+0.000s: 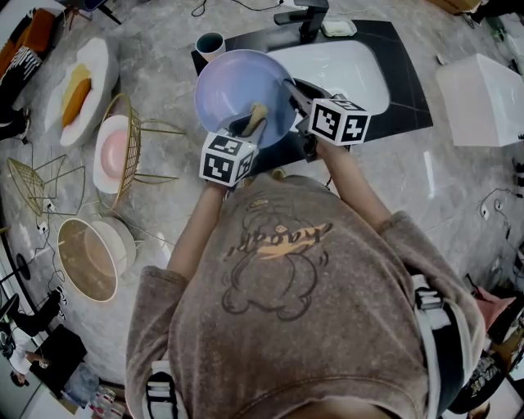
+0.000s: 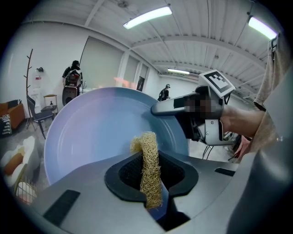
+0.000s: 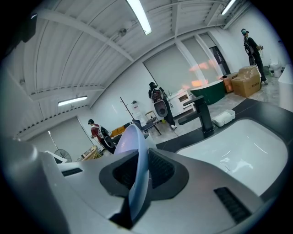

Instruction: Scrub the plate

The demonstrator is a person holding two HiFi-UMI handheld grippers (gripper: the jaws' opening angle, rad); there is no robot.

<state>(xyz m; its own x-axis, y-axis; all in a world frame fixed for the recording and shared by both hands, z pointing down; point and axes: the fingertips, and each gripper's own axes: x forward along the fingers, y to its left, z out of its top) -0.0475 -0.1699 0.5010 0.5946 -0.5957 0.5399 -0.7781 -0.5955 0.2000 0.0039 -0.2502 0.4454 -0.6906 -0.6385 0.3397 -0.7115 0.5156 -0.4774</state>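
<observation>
clamped plate (image 1: pixel 237 92) by rim in right claw (image 3: pixel 137 176), nearly closed; plate raised, tilted, at left edge of sink (image 1: pixel 348 69). pinched sponge (image 2: pixel 149 157) in left claw (image 2: pixel 151 178), tip against plate face. needed flatter sponge contact, circular sweeps over whole face, firm rim grip against push.

We record on this counter:
- lilac plate (image 1: pixel 237 94): one
- loofah scrubber (image 1: pixel 257 114): one
- grippers: two, the left gripper (image 1: pixel 245 125) and the right gripper (image 1: pixel 295 96)
- white sink (image 1: pixel 360 74): one
- black tap (image 1: pixel 307 16): one
- teal cup (image 1: pixel 210 45): one
- soap dish (image 1: pixel 338 28): one
- gold wire racks: two, the large rack (image 1: pixel 131 143) and the small rack (image 1: pixel 37 184)
- white box (image 1: pixel 483 98): one

We count four other dishes: white plate (image 1: pixel 102 53), pink plate (image 1: pixel 110 155), beige bowl (image 1: pixel 82 262), white bowl (image 1: pixel 124 237).
</observation>
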